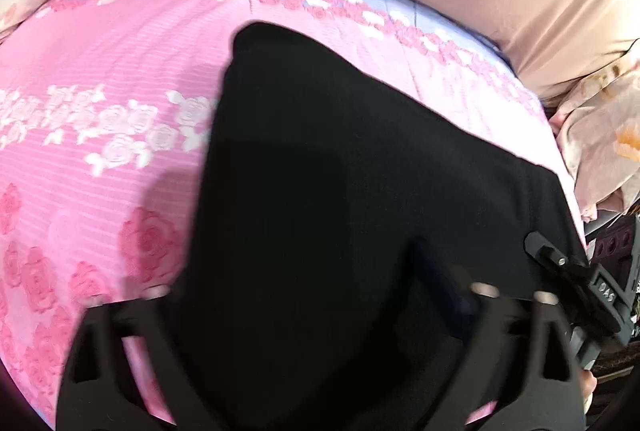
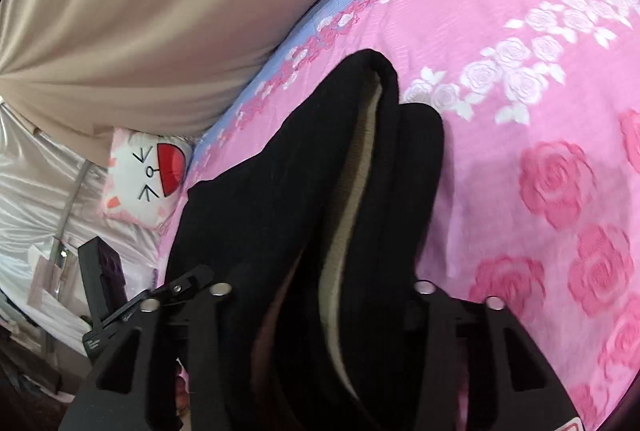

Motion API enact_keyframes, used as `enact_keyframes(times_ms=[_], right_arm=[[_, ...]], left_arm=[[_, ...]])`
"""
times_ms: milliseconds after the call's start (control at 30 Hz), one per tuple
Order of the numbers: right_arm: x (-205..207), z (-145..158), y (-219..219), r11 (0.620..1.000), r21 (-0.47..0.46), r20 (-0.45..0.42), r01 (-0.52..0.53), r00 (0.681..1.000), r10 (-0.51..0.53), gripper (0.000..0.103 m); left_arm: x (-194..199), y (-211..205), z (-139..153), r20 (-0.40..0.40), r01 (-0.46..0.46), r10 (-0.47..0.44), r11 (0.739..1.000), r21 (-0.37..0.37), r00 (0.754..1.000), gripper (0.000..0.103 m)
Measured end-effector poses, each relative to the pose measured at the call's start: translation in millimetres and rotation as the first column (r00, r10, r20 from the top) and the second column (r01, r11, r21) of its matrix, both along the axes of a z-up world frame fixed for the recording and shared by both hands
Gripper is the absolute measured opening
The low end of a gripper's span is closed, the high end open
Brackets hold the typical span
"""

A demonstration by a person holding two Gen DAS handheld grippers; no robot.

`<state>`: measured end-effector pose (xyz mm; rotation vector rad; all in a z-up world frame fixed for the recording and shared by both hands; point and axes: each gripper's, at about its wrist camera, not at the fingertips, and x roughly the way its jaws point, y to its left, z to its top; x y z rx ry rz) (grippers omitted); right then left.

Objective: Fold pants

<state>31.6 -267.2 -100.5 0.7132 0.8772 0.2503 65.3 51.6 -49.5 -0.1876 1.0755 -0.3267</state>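
We see the black pants (image 1: 320,159) in the frame centre on the pink bed (image 1: 100,71). The left gripper (image 1: 320,311) and right gripper (image 2: 320,295) stand wide, probably to hold the edge; whether they pinch, we cannot tell.

Left matte-black plastic hand-held gripper (image 1: 320,311): triangular cut-outs, silver round screw heads. Right black hand-held gripper (image 2: 320,295): same w/ red-edged sticker at corner.
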Motion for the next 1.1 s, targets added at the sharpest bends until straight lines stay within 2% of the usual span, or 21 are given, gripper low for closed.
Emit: enact_keyframes(times_ms=[33,100,133,367,500,667,933,1100], right_arm=[[-6.3,7.3,4.4,1.000,-0.014,0.015,0.001,1.000,-0.001,0.038],[-17.0,20.9,11.1,1.000,-0.002,0.050,-0.009,0.999,0.009,0.036],[-23.2,30.0,15.6,1.000,0.003,0.074,-0.022,0.997,0.021,0.035],[-62.6,96.0,46.5,0.994,-0.095,0.223,-0.049,0.972,0.069,0.035],[-73.5,129.9,51.9,0.992,-0.120,0.316,-0.036,0.946,0.072,0.035],[-77.0,168.2,58.9,0.989,-0.146,0.425,-0.036,0.900,0.095,0.035],[-60.1,205.2,60.6,0.986,-0.167,0.519,-0.028,0.847,0.112,0.035],[-43.9,216.9,60.9,0.985,-0.172,0.550,-0.021,0.827,0.114,0.035]], left_arm=[[-4.4,3.3,5.2,0.013,0.005,-0.005,1.000,-0.003,1.000,0.049],[-12.2,11.7,17.5,0.030,0.030,-0.029,0.999,-0.033,0.999,0.035],[-16.5,16.1,23.8,0.032,0.040,-0.038,0.998,-0.057,0.999,0.033],[-57.9,10.0,79.6,0.178,0.111,-0.105,0.994,-0.026,0.978,0.032],[-72.6,14.8,121.2,0.301,0.127,-0.108,0.991,-0.044,0.948,0.032],[-83.3,21.9,159.1,0.411,0.127,-0.093,0.990,-0.057,0.907,0.032],[-79.1,22.0,200.9,0.540,0.105,-0.074,0.994,-0.027,0.838,0.033],[-63.9,18.2,216.2,0.579,0.091,-0.064,0.996,-0.018,0.813,0.033]])
